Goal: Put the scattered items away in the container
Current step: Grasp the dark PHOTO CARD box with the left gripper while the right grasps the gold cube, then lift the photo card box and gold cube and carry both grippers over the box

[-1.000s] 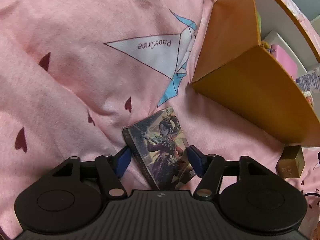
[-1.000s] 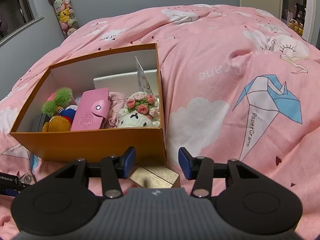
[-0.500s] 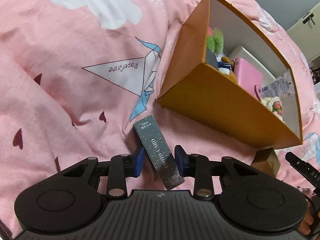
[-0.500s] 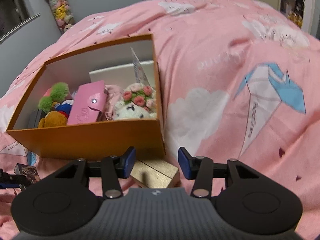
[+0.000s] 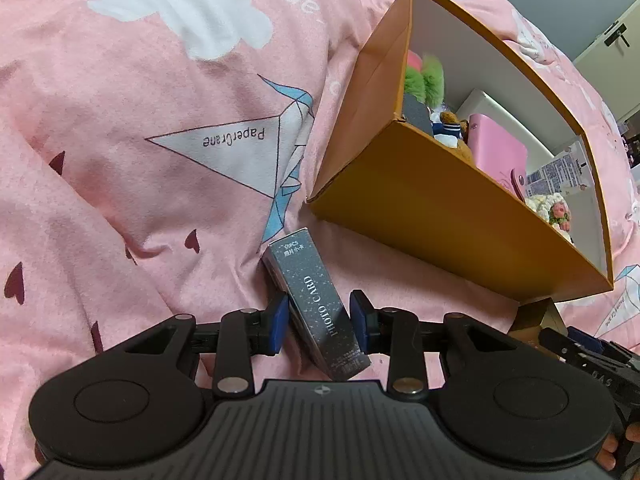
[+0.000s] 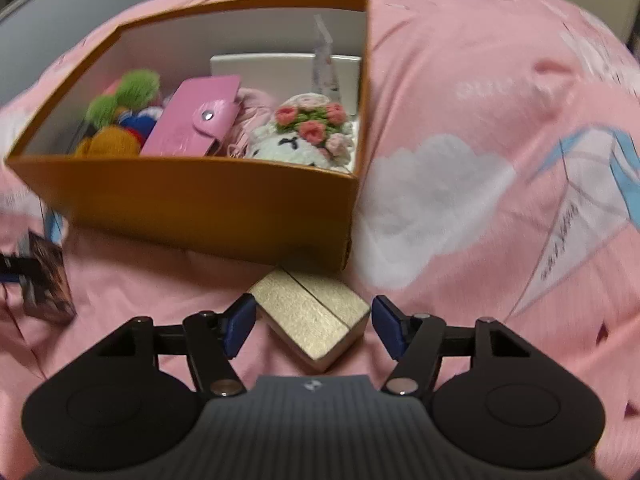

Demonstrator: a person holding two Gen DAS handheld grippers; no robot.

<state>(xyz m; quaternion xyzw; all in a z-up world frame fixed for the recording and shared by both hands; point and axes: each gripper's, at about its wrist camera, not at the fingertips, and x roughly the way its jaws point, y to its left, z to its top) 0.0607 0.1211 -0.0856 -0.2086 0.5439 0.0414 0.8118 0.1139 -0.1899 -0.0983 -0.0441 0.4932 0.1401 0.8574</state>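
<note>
My left gripper (image 5: 318,322) is shut on a dark photo card box (image 5: 320,304), held edge-up just above the pink bedspread, left of the orange box (image 5: 440,208). The card box also shows at the left edge of the right wrist view (image 6: 46,280). My right gripper (image 6: 310,322) is open, its blue pads either side of a gold wooden block (image 6: 312,318) lying on the bedspread in front of the orange box (image 6: 200,204). The block's corner shows in the left wrist view (image 5: 536,320).
The orange box holds a pink wallet (image 6: 192,120), a crocheted flower plush (image 6: 304,136), green and orange plush toys (image 6: 120,120), a white box (image 6: 280,68) and a paper tag. The pink bedspread (image 6: 500,160) lies rumpled around it.
My left gripper closed on the card box, turned it edge-up and lifted it toward the orange box. My right gripper moved forward around the gold block, jaws still open.
</note>
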